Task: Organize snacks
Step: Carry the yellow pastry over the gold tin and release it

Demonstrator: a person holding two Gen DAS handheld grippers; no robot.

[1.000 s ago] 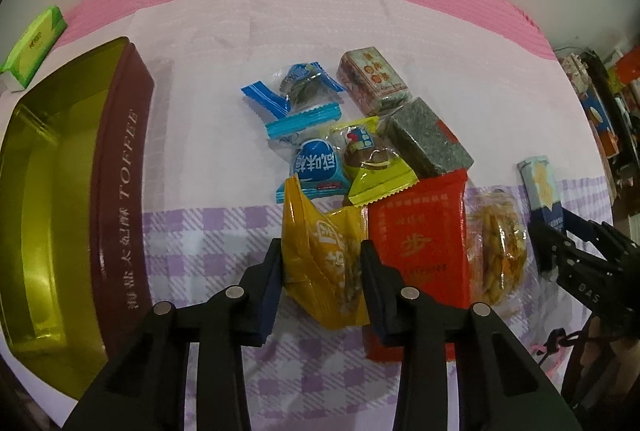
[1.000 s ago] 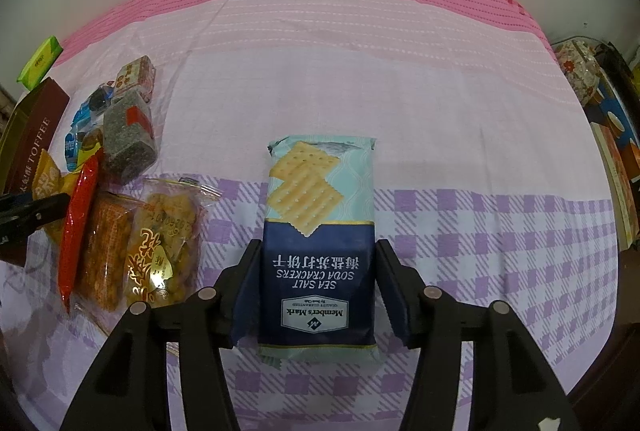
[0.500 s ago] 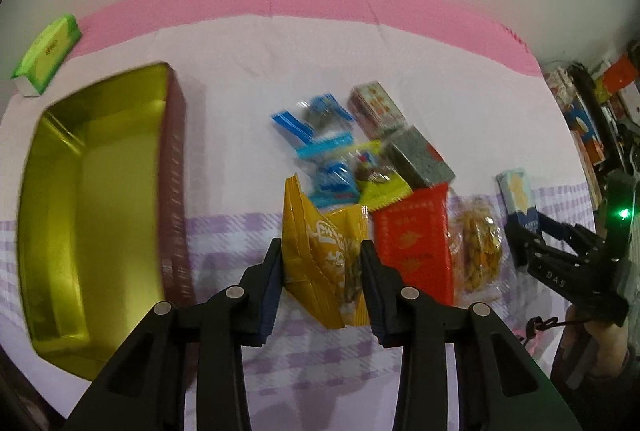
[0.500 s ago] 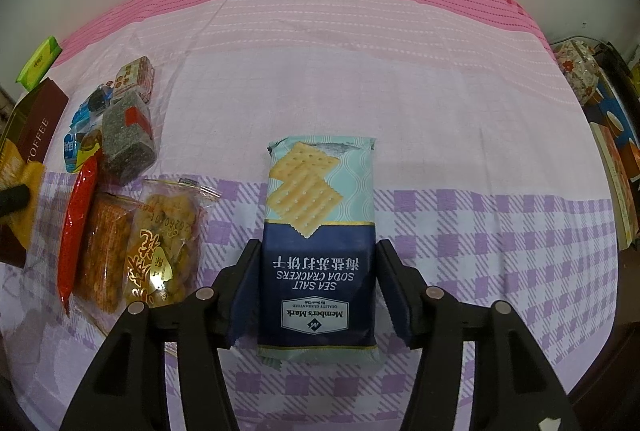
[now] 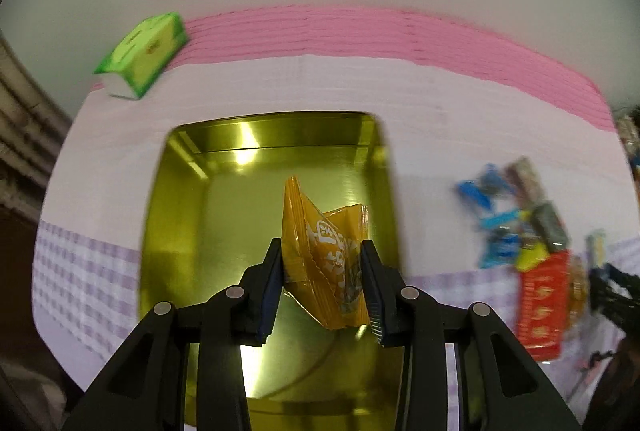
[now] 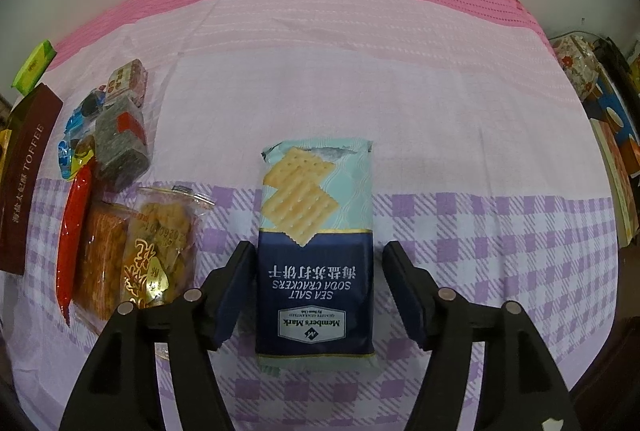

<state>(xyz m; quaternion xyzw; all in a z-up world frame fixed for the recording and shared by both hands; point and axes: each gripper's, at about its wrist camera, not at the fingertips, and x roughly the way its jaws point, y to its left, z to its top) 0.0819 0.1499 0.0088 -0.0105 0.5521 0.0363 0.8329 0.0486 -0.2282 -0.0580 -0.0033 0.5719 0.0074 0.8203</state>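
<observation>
My left gripper (image 5: pixel 322 273) is shut on an orange snack packet (image 5: pixel 324 251) and holds it in the air over the open gold tin (image 5: pixel 176 223). In the right wrist view a blue and teal pack of sea salt soda crackers (image 6: pixel 316 251) lies flat on the checked cloth. My right gripper (image 6: pixel 319 285) straddles its lower half. Its jaws are opening and a gap shows on both sides of the pack. The tin's dark red side (image 6: pixel 24 175) marked TOFFEE shows at the far left of that view.
A pile of small snacks (image 5: pixel 524 227) and a red packet (image 5: pixel 542 305) lie to the right of the tin. In the right wrist view, a red stick (image 6: pixel 74 223), two clear biscuit bags (image 6: pixel 156 251) and wrapped sweets (image 6: pixel 116 127) sit left of the crackers. A green box (image 5: pixel 144 55) rests at the cloth's far left. Books (image 6: pixel 616 135) edge the right.
My left gripper carried the orange packet up and to the left, from the snack pile to above the tin. The right gripper's jaws have spread away from the cracker pack.
</observation>
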